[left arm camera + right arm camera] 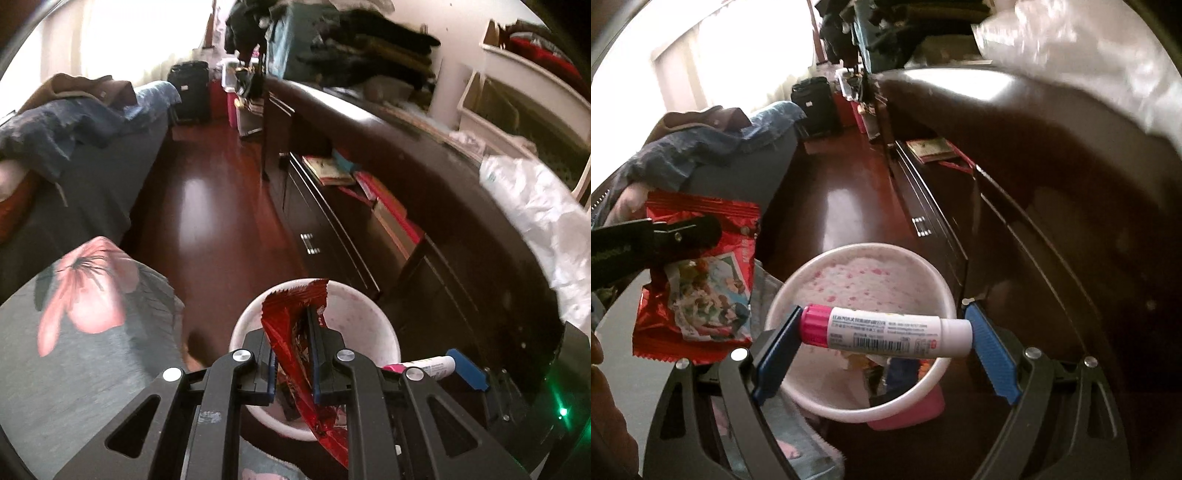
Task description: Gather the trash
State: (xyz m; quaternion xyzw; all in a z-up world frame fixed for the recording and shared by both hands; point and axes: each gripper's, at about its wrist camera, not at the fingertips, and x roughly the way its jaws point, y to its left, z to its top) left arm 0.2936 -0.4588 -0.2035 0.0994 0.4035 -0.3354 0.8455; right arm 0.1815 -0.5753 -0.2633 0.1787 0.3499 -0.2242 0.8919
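1. Floor [199, 206]: dark red polished wood with window glare, running between a bed and a long dark cabinet.
2. Bed [74, 206]: grey cover, blue blanket and brown garment heaped at its far end.
3. Cabinet [369, 140]: dark glossy top, drawers below, books on an open shelf; folded clothes stacked at the far end.
4. White plastic bag [535, 221]: crumpled, on the cabinet's near edge.
5. Black suitcase [188, 92]: upright on the floor by the window.
6. Bin [860, 291]: white, round, on the floor beside the cabinet; scraps inside.
7. Left tongs [291, 354]: clamped narrow on a red snack wrapper [291, 314], above the bin.
8. Right tongs [882, 332]: spread wide, gripping a white tube with pink cap [882, 332] end to end, level over the bin mouth.
9. Floral cloth [81, 295]: grey with a pink flower, left of the bin.
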